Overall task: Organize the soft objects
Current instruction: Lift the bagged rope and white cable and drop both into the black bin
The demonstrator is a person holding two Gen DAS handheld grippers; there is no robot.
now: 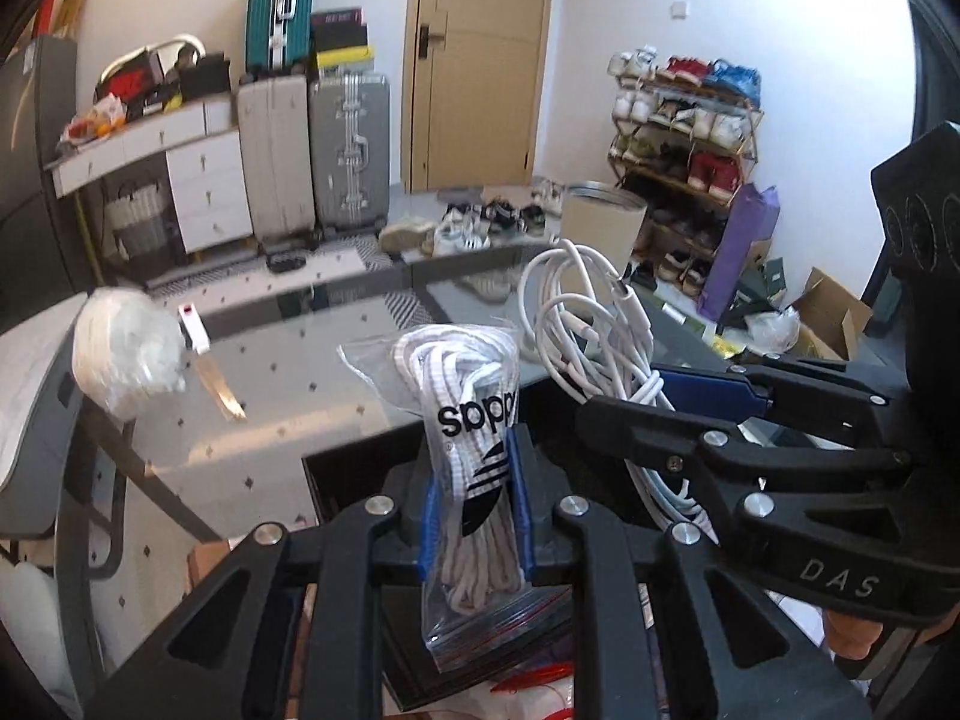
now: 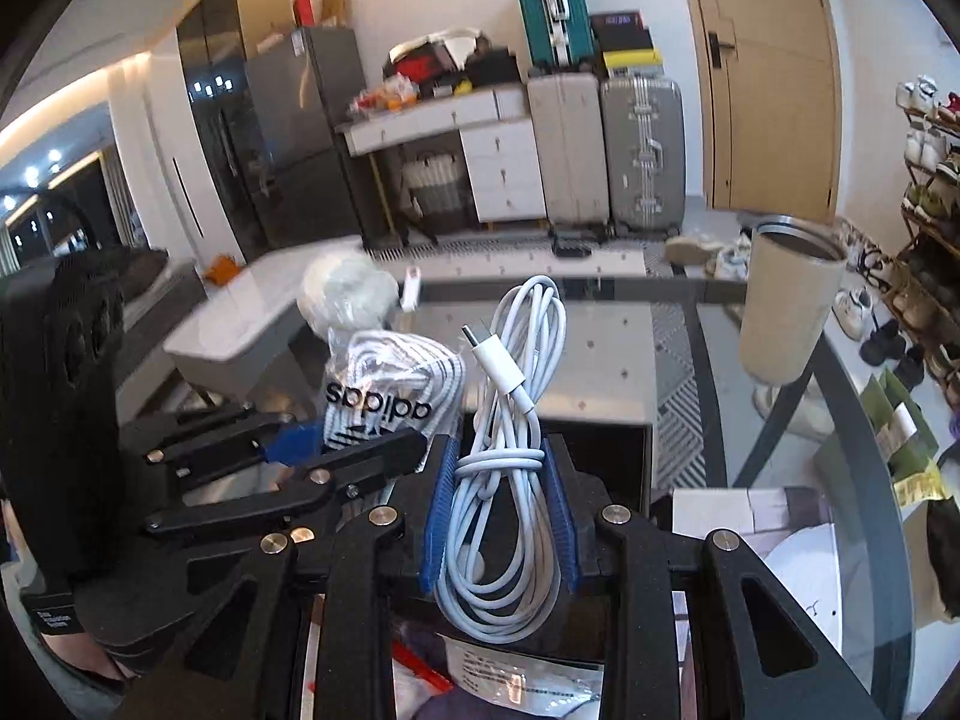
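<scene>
1. White, both loads: left gripper (image 1: 474, 516) pinching a clear zip bag of laces (image 1: 465, 450) between its blue pads (image 1: 523, 516), right gripper (image 2: 501, 516) pinching a coiled charging cable (image 2: 510, 468), each clamped at mid-length.
2. Holding both bundles lifted above the glass table (image 1: 288, 414), side by side and nearly touching, the cable just right of the bag; probably carrying them together toward one sorting spot.
3. Gripping across the middle, likely to keep loops from spilling: cable ends hanging below the pads, plug end sticking up beyond them; bag's sealed edge with its red stripe dangling below the left jaws, printed logo upside down.
4. Lying below the grippers, at the near edge: a black box (image 2: 600, 450) open at the top, its contents mostly hidden; loose plastic packets and something red showing nearer still, though whether inside that box cannot be told.
5. Standing far right on the table: a beige cylindrical bin (image 2: 786, 306), interior not visible.
6. Resting far left: another plastic-wrapped white bundle (image 1: 129, 348), not yet sorted.
</scene>
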